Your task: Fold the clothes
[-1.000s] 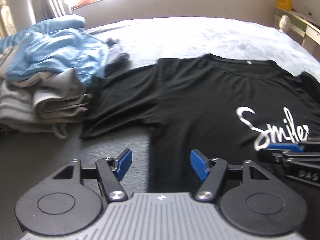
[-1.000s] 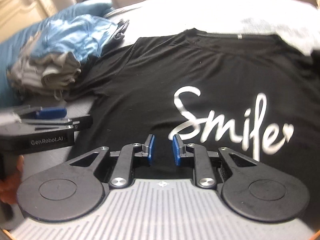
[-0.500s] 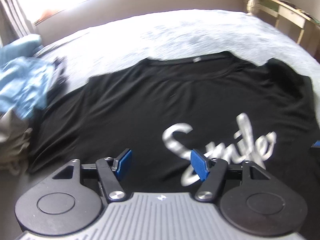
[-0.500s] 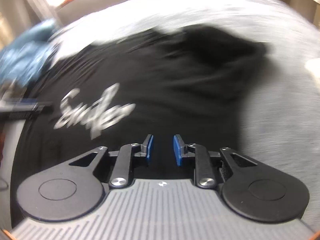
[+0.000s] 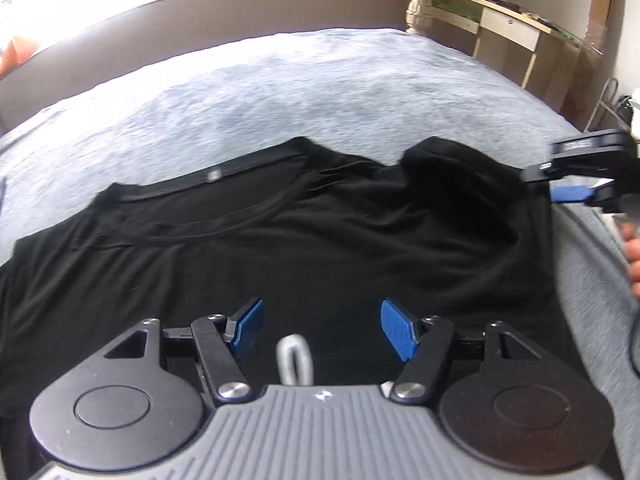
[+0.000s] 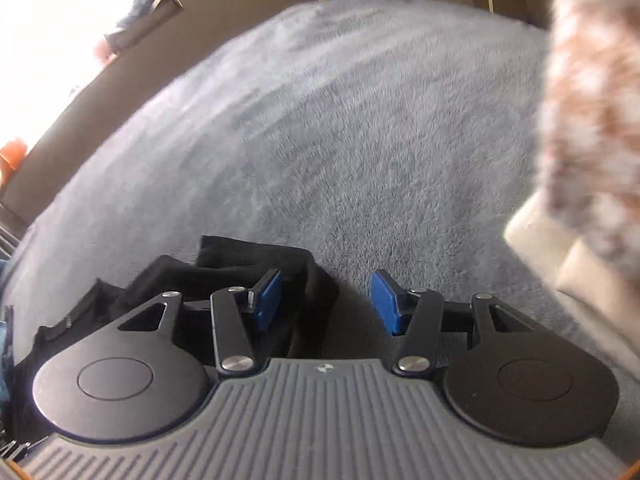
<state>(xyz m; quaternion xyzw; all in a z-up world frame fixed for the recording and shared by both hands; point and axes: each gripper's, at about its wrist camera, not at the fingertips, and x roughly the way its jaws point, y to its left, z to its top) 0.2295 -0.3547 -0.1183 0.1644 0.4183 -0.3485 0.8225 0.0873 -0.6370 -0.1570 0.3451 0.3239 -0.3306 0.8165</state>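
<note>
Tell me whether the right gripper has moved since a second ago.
Yes. The right gripper has swung from over the shirt's white lettering to its bunched sleeve at the edge, over the grey bedspread. Its jaws have just been opening, nothing clamped.

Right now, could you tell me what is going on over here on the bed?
A person is folding a black T-shirt spread on a grey blanket. The left claw hangs open above the shirt's chest, holding nothing. The right claw sits at the bunched sleeve; its jaws have just been opening, with nothing pinched between them.
</note>
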